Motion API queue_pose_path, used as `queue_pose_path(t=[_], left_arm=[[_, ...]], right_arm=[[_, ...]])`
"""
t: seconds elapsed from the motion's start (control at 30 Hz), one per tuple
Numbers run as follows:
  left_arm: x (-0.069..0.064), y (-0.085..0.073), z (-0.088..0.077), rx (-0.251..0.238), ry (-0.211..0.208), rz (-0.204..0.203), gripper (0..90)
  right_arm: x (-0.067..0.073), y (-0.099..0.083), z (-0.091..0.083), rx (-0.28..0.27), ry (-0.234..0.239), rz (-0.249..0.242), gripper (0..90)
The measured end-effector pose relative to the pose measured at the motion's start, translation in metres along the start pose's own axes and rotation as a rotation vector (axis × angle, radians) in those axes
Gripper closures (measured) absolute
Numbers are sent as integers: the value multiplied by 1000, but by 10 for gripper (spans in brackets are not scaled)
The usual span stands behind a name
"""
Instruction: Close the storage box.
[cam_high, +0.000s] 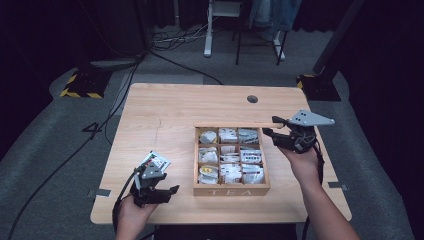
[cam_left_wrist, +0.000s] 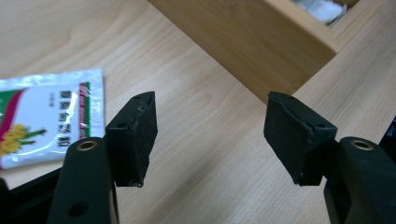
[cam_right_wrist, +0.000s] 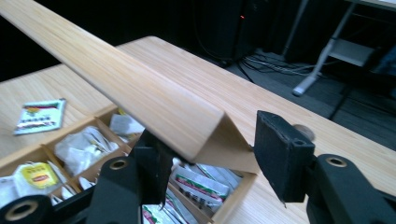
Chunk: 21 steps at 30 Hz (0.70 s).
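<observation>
- Nearest the high view's camera, at about 7 o'clock on the table (cam_high: 165, 105), the left gripper (cam_high: 161, 192) sits in the person's left hand (cam_high: 131, 216), its jaws apart with nothing between them.
- In the left gripper view those jaws stand over bare wood, and the tea sachet (cam_left_wrist: 44, 116) lies flat at 9 o'clock of them, just beside the left jaw but not touching it.
- In the high view that same white sachet rests just beyond the left gripper, at its 12 o'clock, well apart from the box.
- The wooden tea box (cam_high: 231, 189) stands at the table's middle-right, at 3 o'clock of the left gripper; its nine compartments hold tea bags (cam_high: 230, 155).
- The lid (cam_high: 235, 125) stands raised along the box's far edge, at 12 o'clock.
- The right gripper (cam_high: 274, 131), held by the right hand (cam_high: 302, 162) at 2 o'clock of the box, has its jaws on either side of the lid's corner.
- In the right gripper view the lid (cam_right_wrist: 140, 93) rests on the left jaw; the right jaw stands just beside its edge, and whether it presses there I cannot tell.
</observation>
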<state>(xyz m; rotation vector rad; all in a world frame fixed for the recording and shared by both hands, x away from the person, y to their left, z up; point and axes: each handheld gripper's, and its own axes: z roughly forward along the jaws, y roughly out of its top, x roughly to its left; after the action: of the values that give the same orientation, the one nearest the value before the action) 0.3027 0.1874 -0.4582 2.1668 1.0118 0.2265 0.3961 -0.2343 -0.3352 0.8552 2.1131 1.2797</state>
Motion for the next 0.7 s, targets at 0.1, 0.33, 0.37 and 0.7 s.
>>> queue_pose_path(t=[0.1, 0.33, 0.37, 0.7], left_arm=[[0, -3, 8, 23, -4, 6, 356], [0, -8, 20, 59, -7, 14, 358], [0, -9, 22, 68, -7, 16, 360], [0, -12, 37, 44, -19, 32, 357]], right_arm=[[2, 2, -2, 15, -9, -2, 487], [2, 4, -12, 19, 14, 5, 513], [2, 4, -13, 24, 15, 6, 515], [7, 6, -21, 73, 15, -13, 538]])
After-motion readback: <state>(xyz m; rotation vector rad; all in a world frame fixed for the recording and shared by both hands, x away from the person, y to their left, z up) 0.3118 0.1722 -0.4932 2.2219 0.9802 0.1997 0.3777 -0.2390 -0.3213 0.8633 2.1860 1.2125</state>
